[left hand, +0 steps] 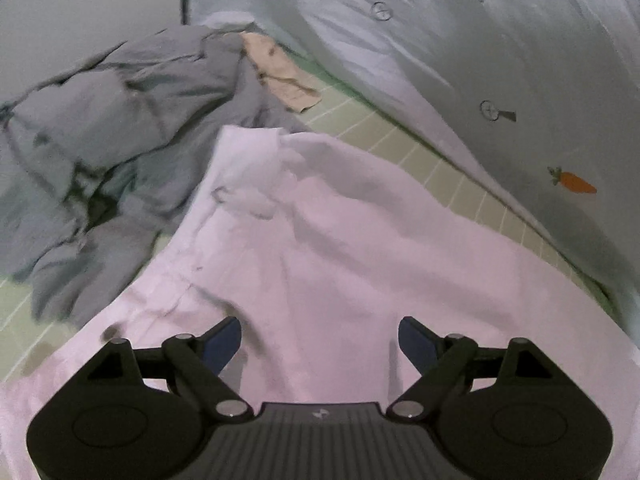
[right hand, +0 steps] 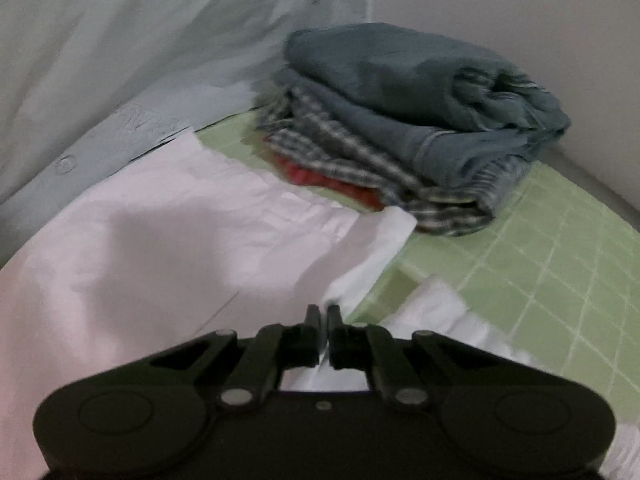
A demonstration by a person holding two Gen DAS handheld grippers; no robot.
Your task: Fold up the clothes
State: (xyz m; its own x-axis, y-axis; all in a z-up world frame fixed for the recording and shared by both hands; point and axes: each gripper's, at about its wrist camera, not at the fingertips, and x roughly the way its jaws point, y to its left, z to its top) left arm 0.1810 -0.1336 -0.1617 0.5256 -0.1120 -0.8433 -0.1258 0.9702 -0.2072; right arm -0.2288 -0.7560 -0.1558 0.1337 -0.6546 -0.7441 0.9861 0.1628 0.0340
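A pale pink garment (left hand: 340, 248) lies spread on the green checked mat (left hand: 452, 184). My left gripper (left hand: 320, 340) is open and empty, its blue-padded fingers (left hand: 224, 340) just above the garment's near part. In the right wrist view the same pink garment (right hand: 160, 224) lies flat. My right gripper (right hand: 323, 314) is shut on its white edge (right hand: 360, 276) at the near right, with the cloth pinched between the fingers.
A crumpled grey garment (left hand: 120, 128) and a beige cloth (left hand: 280, 72) lie at the far left. A stack of folded clothes (right hand: 420, 120), blue, plaid and red, stands on the mat (right hand: 560, 272). A light printed quilt (left hand: 480, 60) runs along the far side.
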